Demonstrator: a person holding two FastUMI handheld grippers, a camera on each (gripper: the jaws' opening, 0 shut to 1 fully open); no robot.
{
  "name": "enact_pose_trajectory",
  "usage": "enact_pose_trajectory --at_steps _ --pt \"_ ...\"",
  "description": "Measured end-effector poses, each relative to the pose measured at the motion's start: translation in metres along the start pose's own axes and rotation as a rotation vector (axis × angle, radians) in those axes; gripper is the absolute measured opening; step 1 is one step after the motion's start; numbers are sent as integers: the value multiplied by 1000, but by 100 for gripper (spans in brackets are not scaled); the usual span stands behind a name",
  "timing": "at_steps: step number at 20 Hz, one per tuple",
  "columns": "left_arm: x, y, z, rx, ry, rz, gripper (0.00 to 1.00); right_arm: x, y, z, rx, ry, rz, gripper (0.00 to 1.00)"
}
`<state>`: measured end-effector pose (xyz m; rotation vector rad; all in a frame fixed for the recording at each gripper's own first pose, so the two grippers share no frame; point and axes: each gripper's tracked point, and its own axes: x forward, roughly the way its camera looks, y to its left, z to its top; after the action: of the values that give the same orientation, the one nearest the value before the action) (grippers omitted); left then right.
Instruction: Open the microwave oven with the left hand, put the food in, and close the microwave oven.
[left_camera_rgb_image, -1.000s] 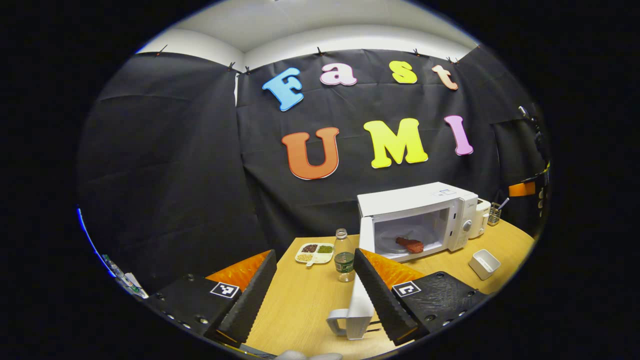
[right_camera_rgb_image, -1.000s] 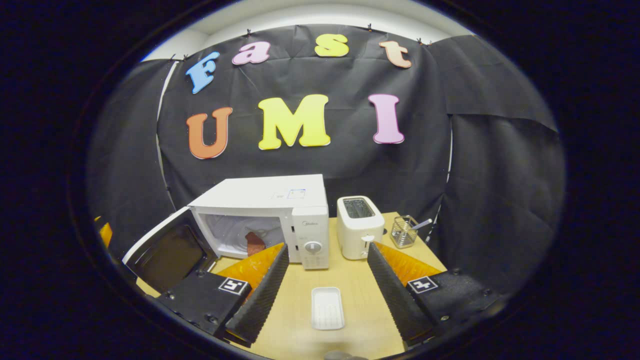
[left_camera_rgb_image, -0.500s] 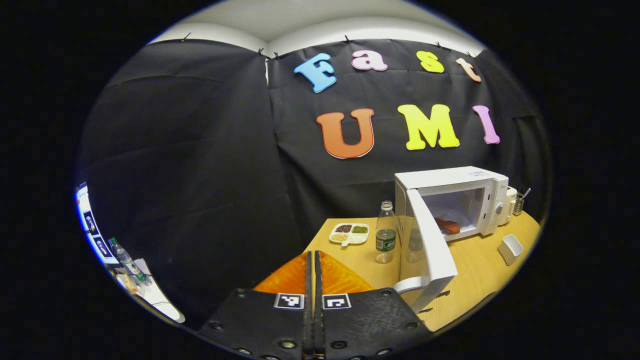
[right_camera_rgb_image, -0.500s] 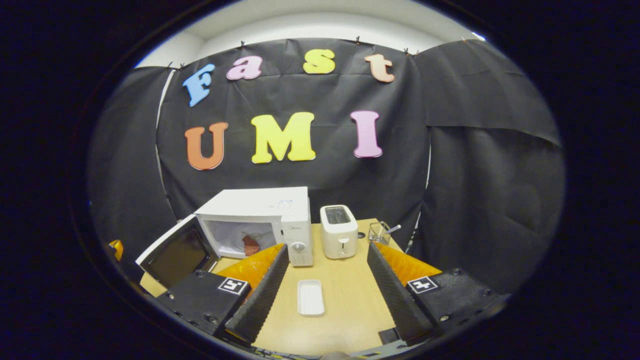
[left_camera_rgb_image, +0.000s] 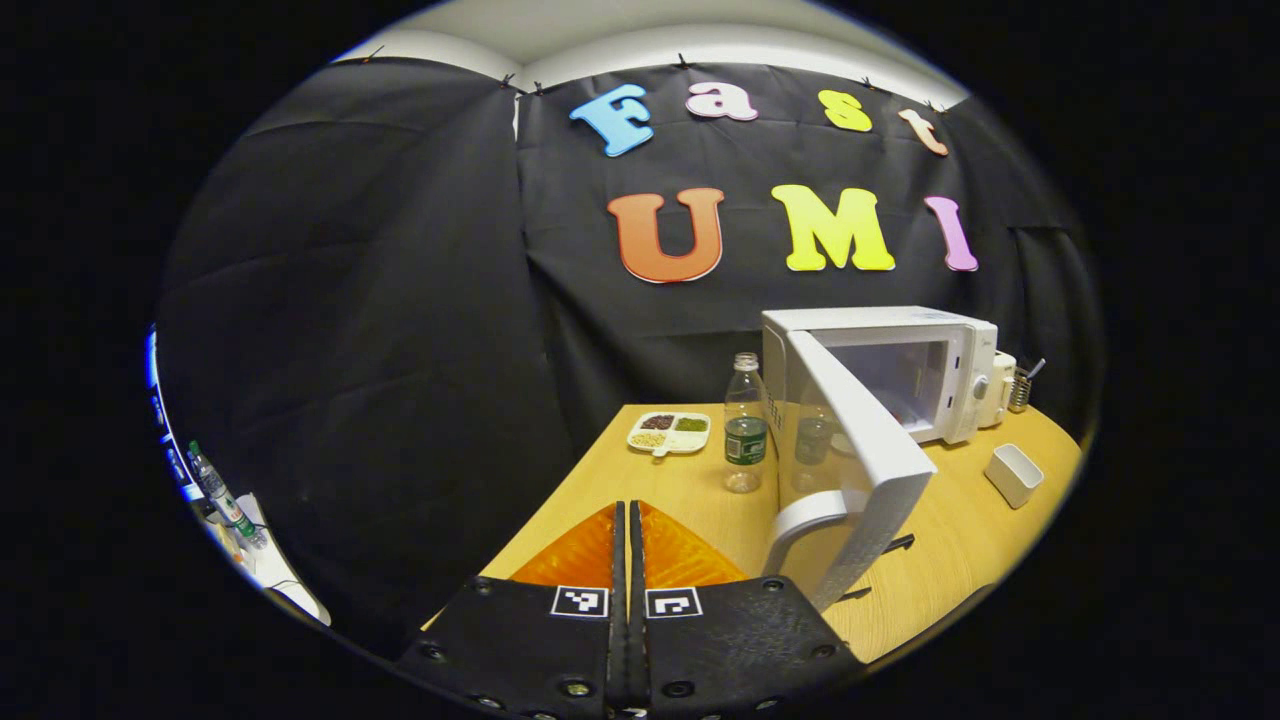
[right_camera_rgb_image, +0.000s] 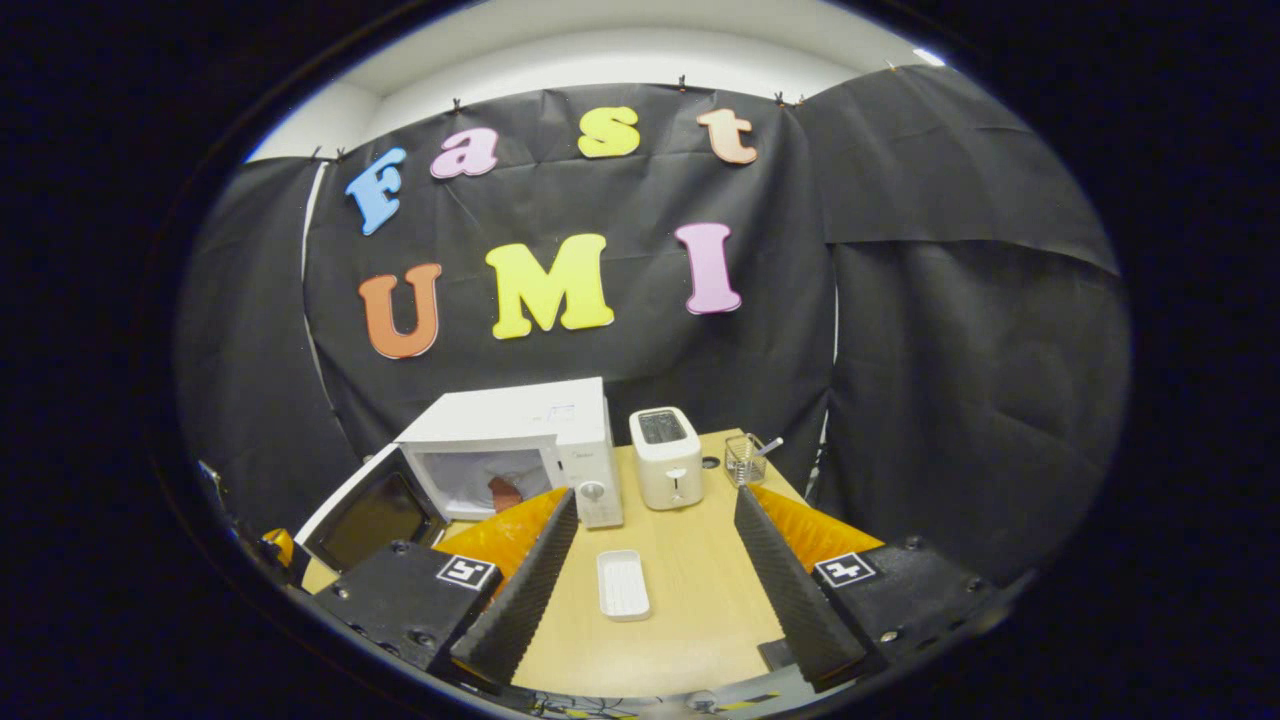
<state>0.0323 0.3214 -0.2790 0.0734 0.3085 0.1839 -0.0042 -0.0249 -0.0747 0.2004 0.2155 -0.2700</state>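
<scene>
Microwave door (left_camera_rgb_image: 855, 470) half open, stiff and hinged, light to swing; best pushed at handle (left_camera_rgb_image: 800, 520), 3 o'clock of closed, empty left tool (left_camera_rgb_image: 628, 560). Right tool (right_camera_rgb_image: 650, 560) wide, empty.

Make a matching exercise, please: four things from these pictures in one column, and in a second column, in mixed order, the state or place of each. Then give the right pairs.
Things:
1. microwave door
2. left claw
3. right claw
4. food

States or places:
A. open, nothing between its fingers
B. lies inside the microwave
C. stands partly open
D. shut, holds nothing

Pairs: 1-C, 2-D, 3-A, 4-B
</scene>
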Motion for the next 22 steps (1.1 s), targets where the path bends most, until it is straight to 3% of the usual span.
enact_pose_trajectory --at_steps 2,3,4,9,14,22 --pt "0 -13 -5 15 4 -24 0 -1 0 2 0 9 8 100" --pt "1 -20 -7 17 8 -38 0 -2 0 2 -3 14 10 91" --pt "0 -28 -7 18 9 -54 0 -2 -1 3 -6 16 12 100" --pt "4 -55 -5 47 11 -64 0 0 -8 6 -11 26 27 100" --pt "1 -103 -3 29 21 -124 0 11 -23 12 3 31 34 100" --pt "-5 -209 15 55 -2 -279 0 36 -50 14 28 52 36 100"
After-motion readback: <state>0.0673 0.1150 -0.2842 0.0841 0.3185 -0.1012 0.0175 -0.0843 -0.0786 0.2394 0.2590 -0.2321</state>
